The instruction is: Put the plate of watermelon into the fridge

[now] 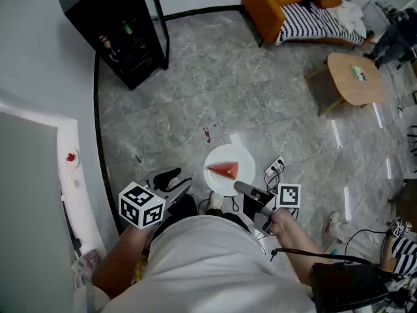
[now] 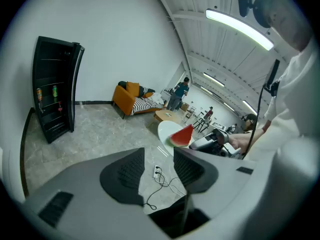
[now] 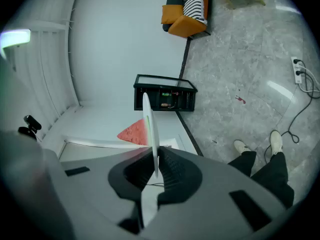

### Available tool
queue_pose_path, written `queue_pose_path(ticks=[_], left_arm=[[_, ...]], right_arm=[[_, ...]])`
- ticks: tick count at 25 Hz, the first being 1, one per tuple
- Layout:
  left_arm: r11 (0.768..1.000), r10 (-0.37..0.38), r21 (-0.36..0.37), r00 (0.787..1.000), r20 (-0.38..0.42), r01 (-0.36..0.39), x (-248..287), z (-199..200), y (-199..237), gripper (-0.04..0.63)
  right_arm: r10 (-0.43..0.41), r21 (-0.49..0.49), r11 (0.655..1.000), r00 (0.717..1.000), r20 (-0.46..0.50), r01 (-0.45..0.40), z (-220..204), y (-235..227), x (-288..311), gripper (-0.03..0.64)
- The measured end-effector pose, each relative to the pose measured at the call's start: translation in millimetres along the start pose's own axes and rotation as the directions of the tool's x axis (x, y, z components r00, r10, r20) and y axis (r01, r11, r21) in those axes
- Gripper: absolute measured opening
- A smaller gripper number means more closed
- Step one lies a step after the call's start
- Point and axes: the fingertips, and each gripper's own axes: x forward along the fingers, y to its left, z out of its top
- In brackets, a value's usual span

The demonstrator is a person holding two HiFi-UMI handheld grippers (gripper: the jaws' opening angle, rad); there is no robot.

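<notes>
A: where's the plate (image 1: 245,157) kept?
B: pinched at its near rim by the right gripper (image 1: 238,187), held flat over the floor; watermelon wedge (image 1: 223,169) laid lengthwise left-right. The left gripper (image 1: 174,181) is spread open, empty, fridge (image 1: 124,31) far left

One plate (image 1: 241,158) out there, carrying just one watermelon slice (image 1: 223,169); one black fridge (image 1: 120,28); two grippers in play, the left gripper (image 1: 171,180) and the right gripper (image 1: 242,188); one orange sofa (image 1: 264,5); one low wooden table (image 1: 352,77); one power strip (image 1: 277,167); two white shoes (image 3: 241,145); two people (image 2: 183,87) standing far back, as far as can be made out.
</notes>
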Motion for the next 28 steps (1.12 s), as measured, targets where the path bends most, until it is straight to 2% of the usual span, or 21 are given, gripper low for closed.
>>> queue_pose_path(ticks=[6,14,20,22,24,25,28], left_arm=[[1.0,-0.008,0.023,1.0,0.003,0.008,3.7,2.5,-11.3,0.193],[1.0,0.024,-0.002,1.0,0.009,-0.024,3.5,-4.8,-11.2,0.193],[0.997,0.075,-0.015,0.997,0.01,-0.075,2.7,-6.0,-4.9,0.192],[0.995,0.096,-0.026,0.995,0.005,-0.096,-2.0,-3.7,12.6,0.166],[0.994,0.107,-0.036,0.994,0.007,-0.107,-6.1,-0.7,32.1,0.11],[0.993,0.108,-0.037,0.994,0.008,-0.108,-7.5,1.6,42.7,0.07],[0.996,0.083,-0.042,0.996,0.014,-0.083,-9.7,13.1,77.2,0.031]], right_arm=[[0.009,-0.017,1.0,1.0,0.003,-0.009,-2.2,3.1,-5.1,0.026],[-0.047,-0.049,0.998,0.994,-0.095,0.042,1.3,-9.7,5.0,0.027],[-0.051,-0.059,0.997,0.987,-0.154,0.042,16.2,-15.2,34.7,0.026],[-0.055,-0.064,0.997,0.984,-0.168,0.045,23.3,-14.3,57.6,0.026],[-0.06,-0.071,0.996,0.983,-0.175,0.048,31.0,-13.7,81.2,0.026],[-0.059,-0.072,0.996,0.983,-0.175,0.047,35.2,-12.7,93.5,0.026],[-0.068,-0.077,0.995,0.984,-0.167,0.056,51.7,-8.6,131.2,0.026]])
